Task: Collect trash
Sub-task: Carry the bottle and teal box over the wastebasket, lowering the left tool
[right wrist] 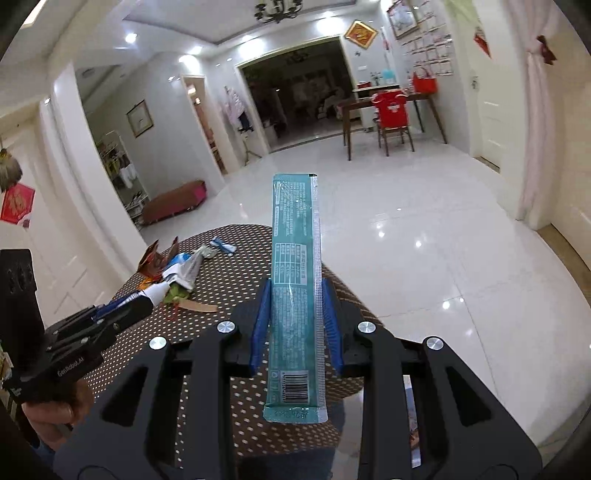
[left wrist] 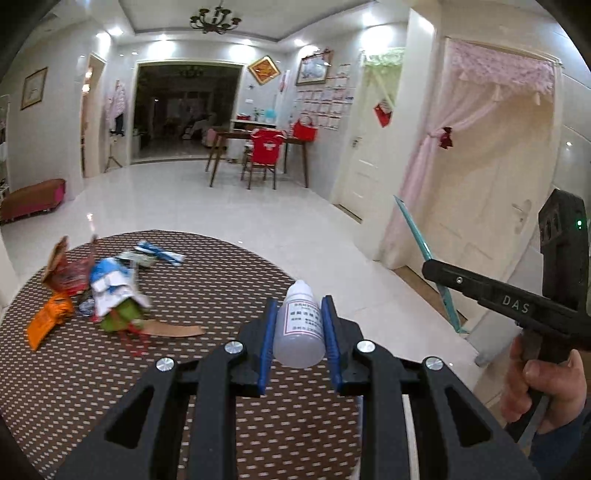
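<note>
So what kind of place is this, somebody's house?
Most likely a home, in its living and dining area. A chandelier hangs from the ceiling, a wooden dining table with a red-covered chair stands by the far wall, and pink curtains drape a doorway. Wrappers litter the round dotted table nearby.

Both wrist views look forward along their fingers [left wrist: 334, 325], close above the dotted surface [left wrist: 92, 369]; each shows the wrapper pile [right wrist: 177, 273] and the far dining table [left wrist: 258, 140].

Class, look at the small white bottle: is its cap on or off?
On. The small white bottle, clamped in the left hand-held gripper, shows its white cap seated on top.
</note>
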Demonstrator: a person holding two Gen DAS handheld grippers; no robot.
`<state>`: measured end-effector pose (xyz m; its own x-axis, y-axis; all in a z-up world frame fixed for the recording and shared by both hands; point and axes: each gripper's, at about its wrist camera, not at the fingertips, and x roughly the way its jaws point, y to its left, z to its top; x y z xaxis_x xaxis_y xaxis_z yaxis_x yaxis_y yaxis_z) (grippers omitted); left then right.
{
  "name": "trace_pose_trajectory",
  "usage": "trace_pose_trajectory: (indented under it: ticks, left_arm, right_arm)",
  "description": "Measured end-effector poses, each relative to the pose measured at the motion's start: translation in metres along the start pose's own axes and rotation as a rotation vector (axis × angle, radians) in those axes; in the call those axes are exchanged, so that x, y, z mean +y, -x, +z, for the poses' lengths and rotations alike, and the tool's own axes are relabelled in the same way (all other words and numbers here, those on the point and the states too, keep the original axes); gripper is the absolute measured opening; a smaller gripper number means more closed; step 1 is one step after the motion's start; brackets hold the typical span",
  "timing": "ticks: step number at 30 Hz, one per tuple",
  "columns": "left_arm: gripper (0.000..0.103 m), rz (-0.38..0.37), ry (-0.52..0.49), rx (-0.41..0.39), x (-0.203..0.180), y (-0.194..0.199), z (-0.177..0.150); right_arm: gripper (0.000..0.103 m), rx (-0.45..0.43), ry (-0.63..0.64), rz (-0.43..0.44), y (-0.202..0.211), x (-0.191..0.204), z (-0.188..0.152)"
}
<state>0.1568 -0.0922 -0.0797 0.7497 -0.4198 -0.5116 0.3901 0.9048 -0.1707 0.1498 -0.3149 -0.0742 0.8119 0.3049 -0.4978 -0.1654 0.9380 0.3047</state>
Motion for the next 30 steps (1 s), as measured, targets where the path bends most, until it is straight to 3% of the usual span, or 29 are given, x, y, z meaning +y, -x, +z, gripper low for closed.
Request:
trace_pose_trajectory:
  ticks: [12, 21, 30]
  left_arm:
    - [0.024, -0.104, -0.085, 0.09, -0.077, -0.058, -0.022]
    - [0.024, -0.138, -0.159, 0.24, -0.124, -0.128, -0.061]
    - [0.024, -0.134, -0.196, 0.408, -0.143, -0.198, -0.101]
  right_arm:
    - [0.027, -0.004, -0.136, -0.101, 0.022, -0.078, -0.019]
    - [0.027, 0.085, -0.27, -0.167, 0.005, -0.145, -0.059]
    - [0.027, 0.198, -0.398, -0.193, -0.026, -0.193, -0.11]
